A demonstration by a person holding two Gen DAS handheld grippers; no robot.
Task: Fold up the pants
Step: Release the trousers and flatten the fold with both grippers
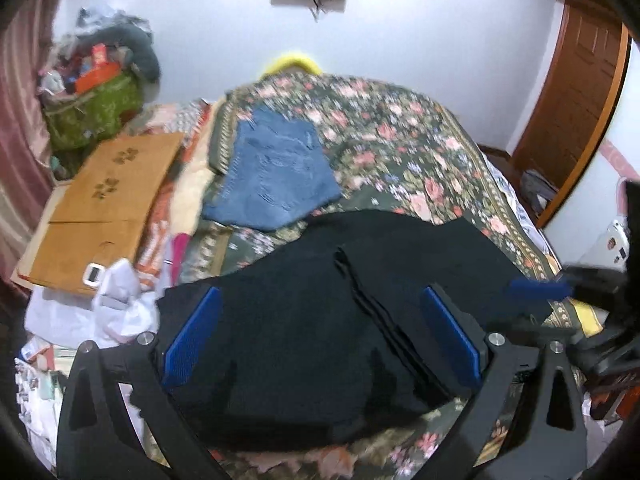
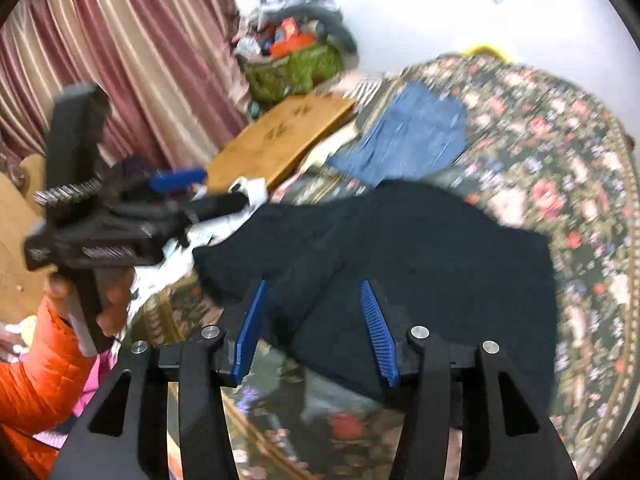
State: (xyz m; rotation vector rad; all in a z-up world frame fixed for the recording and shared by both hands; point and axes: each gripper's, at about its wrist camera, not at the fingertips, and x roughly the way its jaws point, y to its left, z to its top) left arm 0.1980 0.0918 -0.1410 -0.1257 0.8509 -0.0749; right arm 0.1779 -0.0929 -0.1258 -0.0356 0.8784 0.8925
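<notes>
Black pants lie on the bed, both tongs wide and holding nothing.

The black pants [image 1: 304,320] lie bunched on the near part of the floral bedspread [image 1: 400,136], with a long crease running through the middle and the edges uneven. The left tongs [image 1: 320,332] hover above them with the jaws wide apart; the right tongs [image 2: 316,328] are also wide over the near edge of the cloth, gripping nothing. I judge that the fold is at an early step: the cloth is not yet flat. The next move probably needs each tongs to come down on an edge or corner, close on it and pull the cloth smooth. Folded blue jeans [image 1: 276,172] lie farther away on the bed, a cardboard sheet [image 1: 108,204] to the left.
</notes>
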